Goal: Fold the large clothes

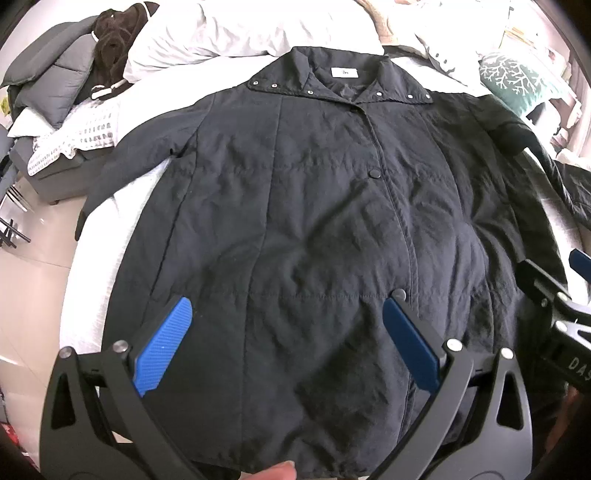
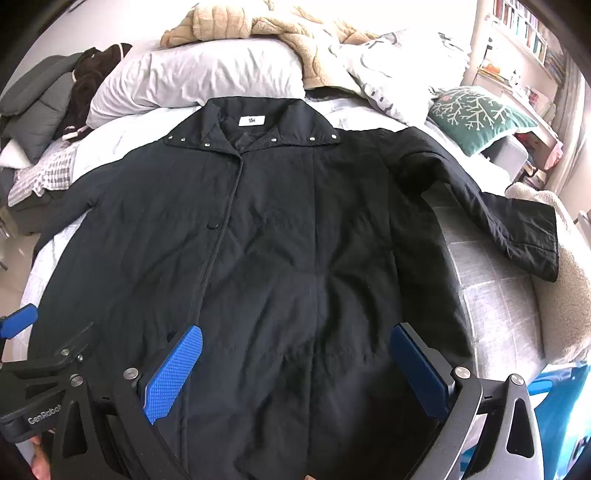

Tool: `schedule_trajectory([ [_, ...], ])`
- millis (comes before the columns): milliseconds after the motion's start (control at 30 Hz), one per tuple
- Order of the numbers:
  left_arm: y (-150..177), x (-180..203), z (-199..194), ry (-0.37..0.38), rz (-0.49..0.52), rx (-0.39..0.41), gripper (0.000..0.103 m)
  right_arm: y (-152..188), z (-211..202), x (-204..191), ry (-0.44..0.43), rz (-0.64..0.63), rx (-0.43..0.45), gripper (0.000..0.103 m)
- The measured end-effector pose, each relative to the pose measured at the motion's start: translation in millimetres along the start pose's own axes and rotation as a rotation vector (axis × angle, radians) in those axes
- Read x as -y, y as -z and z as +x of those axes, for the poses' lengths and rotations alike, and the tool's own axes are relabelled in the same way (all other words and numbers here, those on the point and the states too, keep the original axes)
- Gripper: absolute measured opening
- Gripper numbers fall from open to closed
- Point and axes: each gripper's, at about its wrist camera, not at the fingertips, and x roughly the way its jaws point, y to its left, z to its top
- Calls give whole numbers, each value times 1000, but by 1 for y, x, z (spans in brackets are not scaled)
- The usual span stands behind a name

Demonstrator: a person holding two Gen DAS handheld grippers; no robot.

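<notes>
White bedding covers the bed (image 1: 85, 295) that carries everything, with pillows (image 2: 192, 81) and a beige blanket (image 2: 258, 26) heaped at its far end. Both tongs hang tilted steeply down over the near hem of the dark coat (image 1: 295, 206), side by side. Spread to their widest are the left tongs (image 1: 284, 347) — blue pads apart, nothing between them but the coat lying below, not pinched. Likewise the right tongs (image 2: 295, 369) gape wide and hold nothing. Ahead of both tongs the coat lies flat on its back, front buttoned, collar (image 2: 255, 125) opened out at the far end with a white label (image 2: 252, 120) showing. One sleeve (image 2: 509, 221) stretches out to the right of the right tongs; the other sleeve (image 1: 133, 166) reaches out left of the left tongs — its cuff at the bed's edge
</notes>
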Motion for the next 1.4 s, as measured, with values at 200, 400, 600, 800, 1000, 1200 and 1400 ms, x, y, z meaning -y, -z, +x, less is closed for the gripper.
schedule_trajectory([
  [200, -1, 2, 2, 5, 0, -14, 103, 2, 0, 2, -9, 6, 2, 103],
  [400, 0, 1, 2, 15, 0, -20, 103, 3, 0, 2, -11, 5, 1, 103],
  [600, 1, 0, 2, 21, -3, -25, 103, 3, 1, -1, -12, -7, 1, 103],
  [800, 0, 0, 3, 24, -2, -29, 103, 3, 1, -3, -12, -12, 0, 103],
  [1000, 1, 1, 3, 26, -1, -31, 103, 3, 0, -3, -10, -9, 0, 103],
  [1200, 1, 2, 3, 28, 0, -33, 103, 3, 0, -2, -10, -5, 0, 103],
  [1400, 1, 2, 3, 29, 1, -33, 103, 3, 0, -2, -10, -5, 1, 103],
])
